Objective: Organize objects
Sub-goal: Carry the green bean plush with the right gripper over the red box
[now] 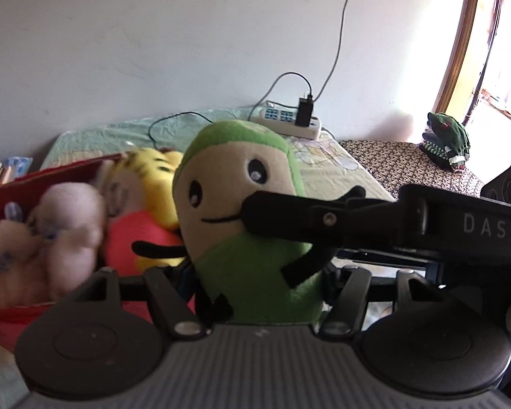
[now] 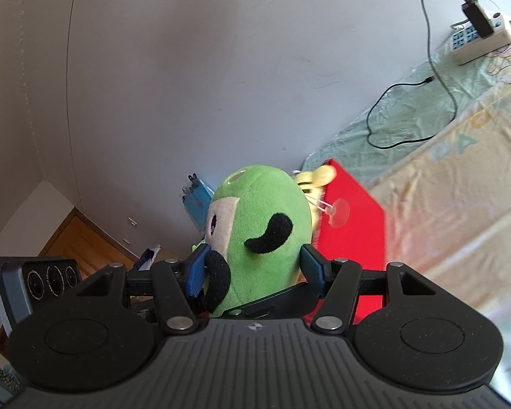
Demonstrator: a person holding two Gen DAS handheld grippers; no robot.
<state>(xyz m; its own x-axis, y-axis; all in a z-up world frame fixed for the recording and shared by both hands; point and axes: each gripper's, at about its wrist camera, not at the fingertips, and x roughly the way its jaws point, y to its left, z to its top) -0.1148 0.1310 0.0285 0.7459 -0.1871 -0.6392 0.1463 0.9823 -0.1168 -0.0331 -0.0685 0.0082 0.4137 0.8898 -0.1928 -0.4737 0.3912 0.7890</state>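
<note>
My left gripper (image 1: pixel 255 286) and right gripper (image 2: pixel 252 272) both clamp the green plush toy (image 1: pixel 242 204), held upright, red box (image 1: pixel 51 177) of stuffed animals just beside, power strip (image 1: pixel 289 121) behind on the bed.

plush toy (image 1: pixel 242 211) right of box (image 1: pixel 51 177)

A bed (image 1: pixel 330 167) is carrying the room's loose items.

A white power strip (image 1: pixel 289 121) is lying at twelve o'clock, a red box (image 1: pixel 51 177) is sitting at nine, and folded green clothing (image 1: pixel 448 143) is resting at two.
</note>
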